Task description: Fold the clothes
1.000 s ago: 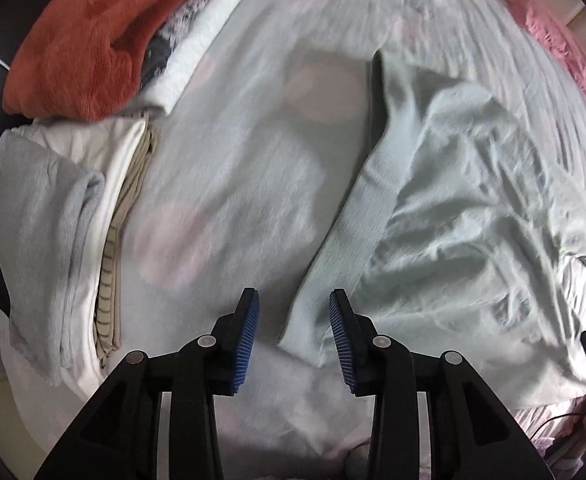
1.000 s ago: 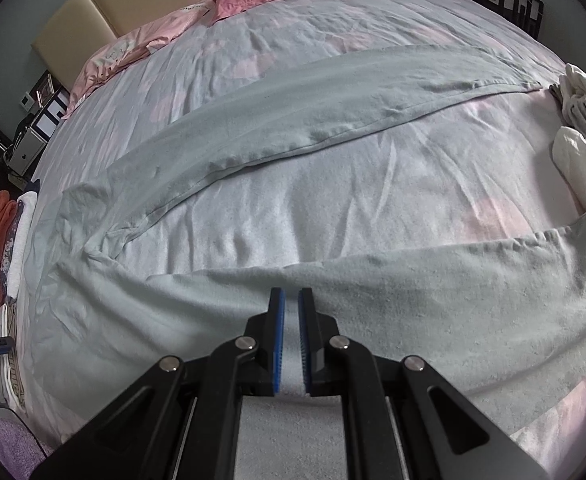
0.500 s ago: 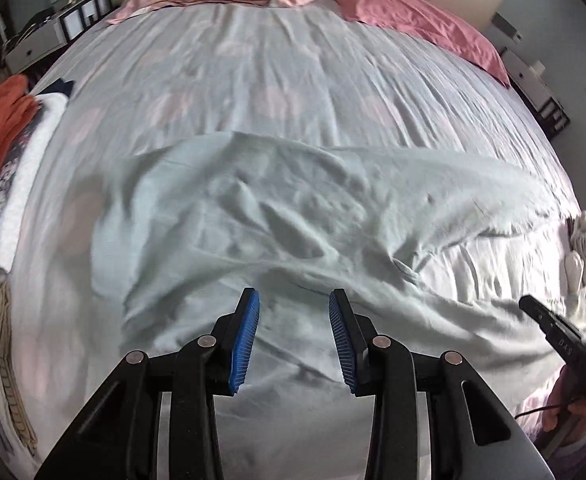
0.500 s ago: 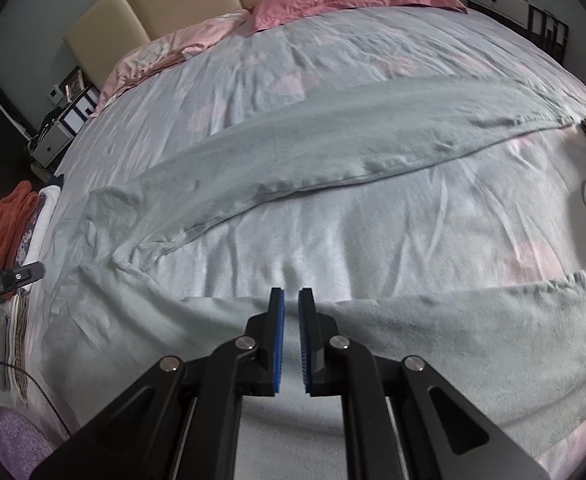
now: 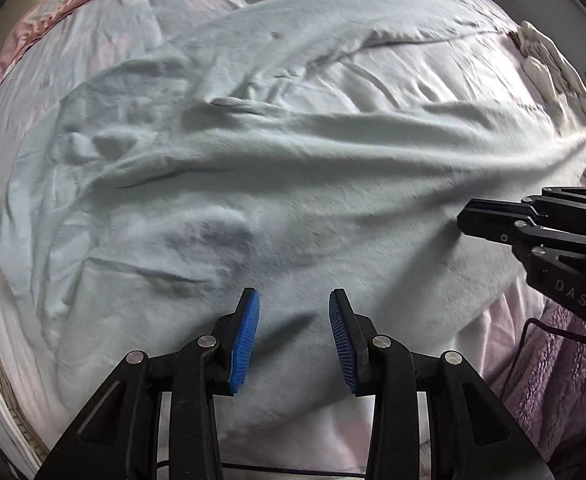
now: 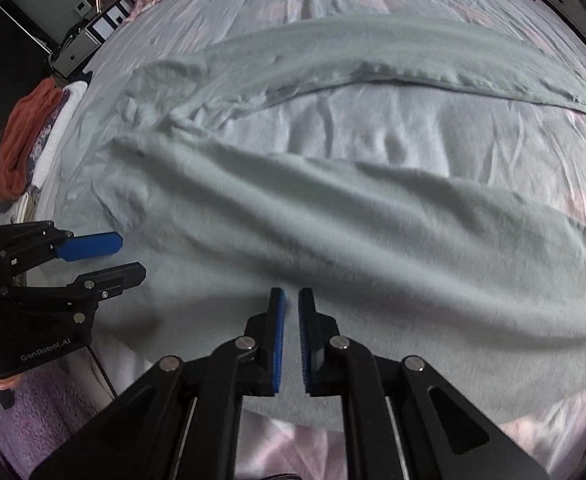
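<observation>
The pale green garment (image 6: 333, 216) lay spread and rumpled across most of the bed (image 6: 373, 12), leaving bare sheet only toward the pink pillows (image 5: 53, 4) at the head. Stacked laundry, topped by an orange towel (image 6: 21, 140), crowded the left edge; white clothes (image 5: 545, 68) sat at the right. The left gripper (image 6: 109, 258), jaws apart, and the right gripper (image 6: 289, 300), nearly closed over the cloth, occupied the near edge
</observation>
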A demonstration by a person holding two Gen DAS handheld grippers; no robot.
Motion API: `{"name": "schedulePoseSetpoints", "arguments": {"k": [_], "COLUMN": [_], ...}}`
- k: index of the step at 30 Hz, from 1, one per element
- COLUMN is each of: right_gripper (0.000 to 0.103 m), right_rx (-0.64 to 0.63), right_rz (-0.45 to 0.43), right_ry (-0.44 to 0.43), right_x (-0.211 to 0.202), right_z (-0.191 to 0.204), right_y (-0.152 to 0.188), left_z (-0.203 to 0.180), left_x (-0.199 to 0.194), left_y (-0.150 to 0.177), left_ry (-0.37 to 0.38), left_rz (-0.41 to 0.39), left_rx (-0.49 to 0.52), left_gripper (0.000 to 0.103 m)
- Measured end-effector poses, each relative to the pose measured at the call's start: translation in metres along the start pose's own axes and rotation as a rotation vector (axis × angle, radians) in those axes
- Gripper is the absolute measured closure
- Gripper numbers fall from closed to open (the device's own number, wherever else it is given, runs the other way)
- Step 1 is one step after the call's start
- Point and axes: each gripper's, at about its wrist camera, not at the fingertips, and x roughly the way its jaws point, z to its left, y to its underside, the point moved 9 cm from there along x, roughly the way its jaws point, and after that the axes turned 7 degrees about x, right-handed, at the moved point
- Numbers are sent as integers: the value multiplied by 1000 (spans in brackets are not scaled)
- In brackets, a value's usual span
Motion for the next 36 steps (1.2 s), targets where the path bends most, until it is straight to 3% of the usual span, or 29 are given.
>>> {"name": "schedulePoseSetpoints", "arguments": {"k": [3,8,13,19,24,30,36], "right_gripper": [95,95,95,95,95,93,93], "right_rx": [6,-4,3,16,65,193,156], "right_rz": [48,67,84,100,41,-84,-177], "right_ry": [37,95,105,93,-7,-85,-40], "right_x": [9,14,15,10,-5,-28,-31], "right_z": [0,-2,-4,-6,-7,-32,-38], "right_y": [23,49,65,80,73,39,-21], "left_z": [-20,-32,-39,-40,-5,44,138], "left_x": [6,27,28,25,-8,-54,-92], "left_y": [10,28,39,43,28,9,-23], "left_ry": [-18,-61,-74,-29,8,48,-116], "left_rz": [39,158,199,198,57,-126,-235], "left_rx": [79,127,153,112,-15,-174,-235], "left_gripper": [65,65,67,67,66,66,66]}}
